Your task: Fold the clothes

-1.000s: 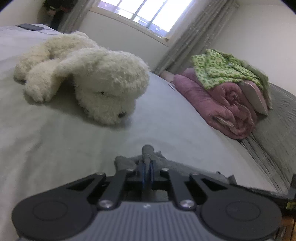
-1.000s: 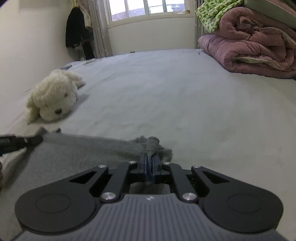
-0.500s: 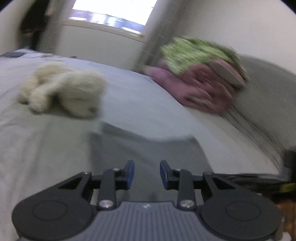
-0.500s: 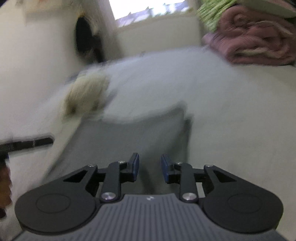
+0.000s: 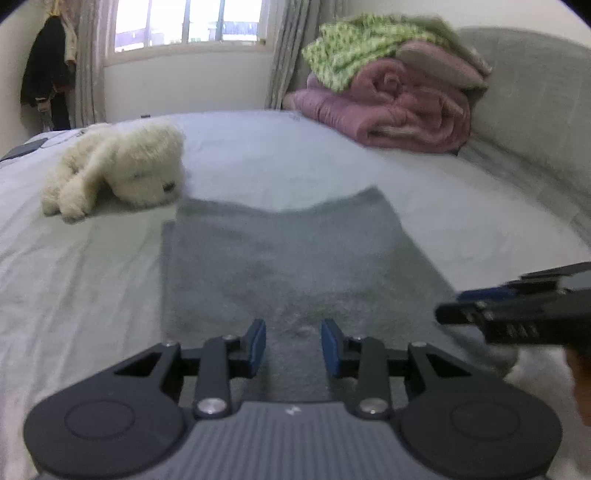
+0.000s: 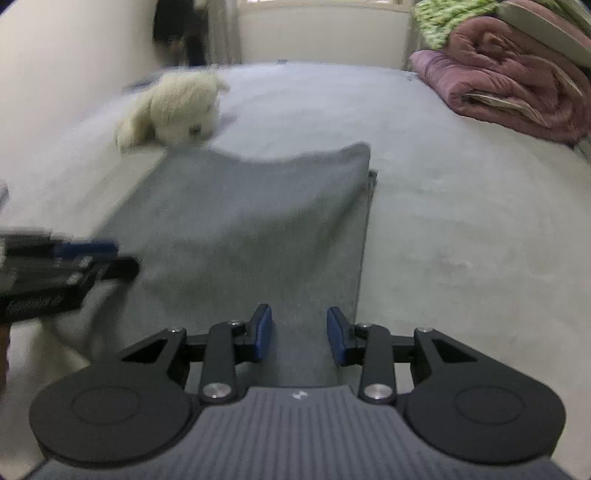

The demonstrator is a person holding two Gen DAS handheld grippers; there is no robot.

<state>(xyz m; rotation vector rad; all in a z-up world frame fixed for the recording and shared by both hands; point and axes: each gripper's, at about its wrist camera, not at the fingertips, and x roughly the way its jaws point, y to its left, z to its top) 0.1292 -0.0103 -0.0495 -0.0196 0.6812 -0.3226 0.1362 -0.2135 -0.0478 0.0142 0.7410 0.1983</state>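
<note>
One grey garment (image 5: 288, 254) lies on one bed (image 5: 92, 280). One white plush dog (image 5: 118, 166) is there, one rolled pink quilt (image 5: 399, 110), one green patterned blanket (image 5: 365, 48), one window (image 5: 188, 22), and two grippers, left (image 5: 293, 343) and right (image 6: 299, 338).

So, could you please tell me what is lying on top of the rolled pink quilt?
A green patterned blanket lies on the rolled pink quilt, with a flat pinkish cushion beside it. Whatever sits beneath the blanket is hidden.

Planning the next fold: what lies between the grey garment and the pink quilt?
Only bare sheet lies between the garment and the quilt, clearest in the right wrist view.
</note>
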